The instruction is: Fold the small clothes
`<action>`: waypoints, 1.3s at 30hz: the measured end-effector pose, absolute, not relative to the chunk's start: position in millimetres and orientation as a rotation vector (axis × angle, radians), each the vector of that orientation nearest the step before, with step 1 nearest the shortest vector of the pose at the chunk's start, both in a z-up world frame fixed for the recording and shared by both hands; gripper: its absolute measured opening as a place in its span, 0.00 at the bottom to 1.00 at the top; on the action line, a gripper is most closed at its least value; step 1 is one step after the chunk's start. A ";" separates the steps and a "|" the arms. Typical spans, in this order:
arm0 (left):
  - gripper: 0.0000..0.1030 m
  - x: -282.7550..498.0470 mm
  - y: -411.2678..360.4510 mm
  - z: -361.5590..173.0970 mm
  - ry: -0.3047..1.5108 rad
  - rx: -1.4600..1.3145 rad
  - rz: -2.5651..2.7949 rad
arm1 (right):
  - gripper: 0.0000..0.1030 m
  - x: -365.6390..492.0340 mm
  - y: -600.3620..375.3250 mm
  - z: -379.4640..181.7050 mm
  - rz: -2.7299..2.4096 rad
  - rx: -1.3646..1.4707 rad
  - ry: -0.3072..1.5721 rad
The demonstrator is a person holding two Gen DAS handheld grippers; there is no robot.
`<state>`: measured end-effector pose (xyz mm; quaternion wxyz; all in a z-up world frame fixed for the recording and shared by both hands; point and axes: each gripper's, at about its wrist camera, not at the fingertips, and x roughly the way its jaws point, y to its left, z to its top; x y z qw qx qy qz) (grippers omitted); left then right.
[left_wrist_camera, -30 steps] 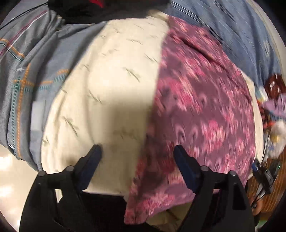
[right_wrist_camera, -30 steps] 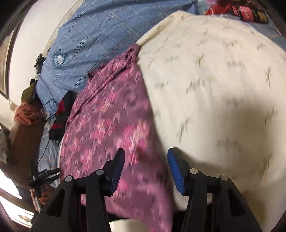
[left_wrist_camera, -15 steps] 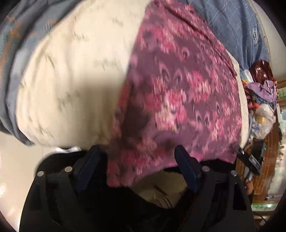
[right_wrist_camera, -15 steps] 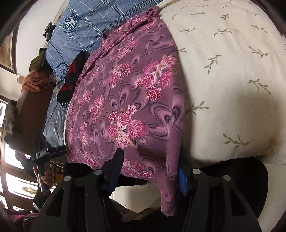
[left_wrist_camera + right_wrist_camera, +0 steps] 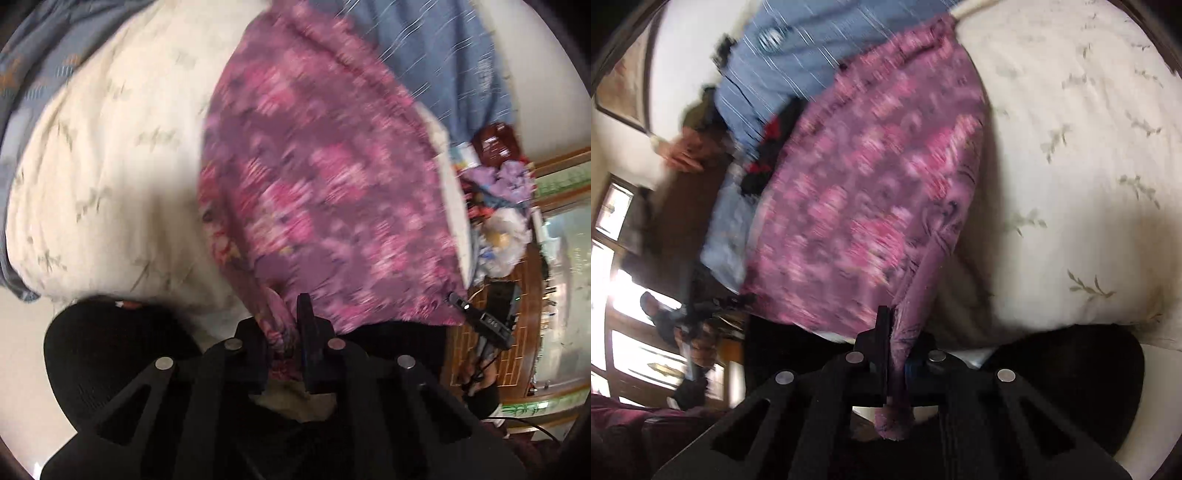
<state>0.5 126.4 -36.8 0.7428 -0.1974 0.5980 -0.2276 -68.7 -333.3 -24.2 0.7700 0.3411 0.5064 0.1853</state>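
A purple cloth with pink flowers (image 5: 325,192) lies spread on a cream bedcover with a leaf print (image 5: 110,155). My left gripper (image 5: 282,332) is shut on the cloth's near corner at the bed's edge. In the right wrist view the same cloth (image 5: 871,206) runs away from me over the cream cover (image 5: 1071,155). My right gripper (image 5: 897,343) is shut on the cloth's other near corner, and a bunch of fabric hangs down between its jaws. Both views are blurred by motion.
A blue striped sheet (image 5: 436,55) lies beyond the cloth. A heap of bags and clothes (image 5: 498,206) sits at the right by a wooden frame. A black and red garment (image 5: 764,162) lies left of the cloth. A black round seat (image 5: 107,354) is below the bed's edge.
Both grippers were open over the cloth's near edge. Both have now shut on its near corners, and the views have shifted.
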 end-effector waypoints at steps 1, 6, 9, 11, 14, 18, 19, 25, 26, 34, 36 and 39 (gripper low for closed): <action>0.10 2.1 123.9 -29.0 1.280 -0.448 -0.508 | 0.05 -69.1 -336.2 -18.4 0.415 0.767 1.064; 0.10 23.1 123.2 0.0 1.174 -0.525 -0.533 | 0.05 -61.4 -353.2 4.3 0.458 0.897 0.910; 0.10 45.5 123.2 9.2 1.138 -0.538 -0.517 | 0.05 -45.2 -361.1 20.4 0.463 0.936 0.823; 0.10 65.2 123.9 12.6 1.118 -0.549 -0.499 | 0.05 -28.0 -365.6 27.7 0.459 0.964 0.780; 0.10 100.0 124.5 18.7 1.082 -0.572 -0.476 | 0.05 2.6 -376.4 35.9 0.438 0.988 0.729; 0.10 156.0 126.0 23.4 1.036 -0.606 -0.444 | 0.05 53.1 -389.9 36.9 0.389 1.018 0.663; 0.10 175.8 126.3 24.2 1.029 -0.616 -0.431 | 0.05 61.7 -392.7 35.9 0.381 1.028 0.655; 0.10 264.6 115.9 19.7 1.013 -0.592 -0.381 | 0.05 138.9 -410.1 19.7 0.314 1.099 0.611; 0.10 277.0 113.8 16.3 1.020 -0.594 -0.378 | 0.05 151.5 -412.0 16.0 0.300 1.106 0.614; 0.10 362.6 96.4 -5.3 1.057 -0.599 -0.315 | 0.05 229.5 -430.8 -10.3 0.220 1.132 0.636; 0.10 378.9 91.8 -14.0 1.082 -0.590 -0.277 | 0.05 242.4 -436.6 -20.7 0.181 1.139 0.653; 0.10 399.7 80.0 -38.0 1.159 -0.553 -0.228 | 0.09 258.8 -442.0 -40.0 0.120 1.147 0.710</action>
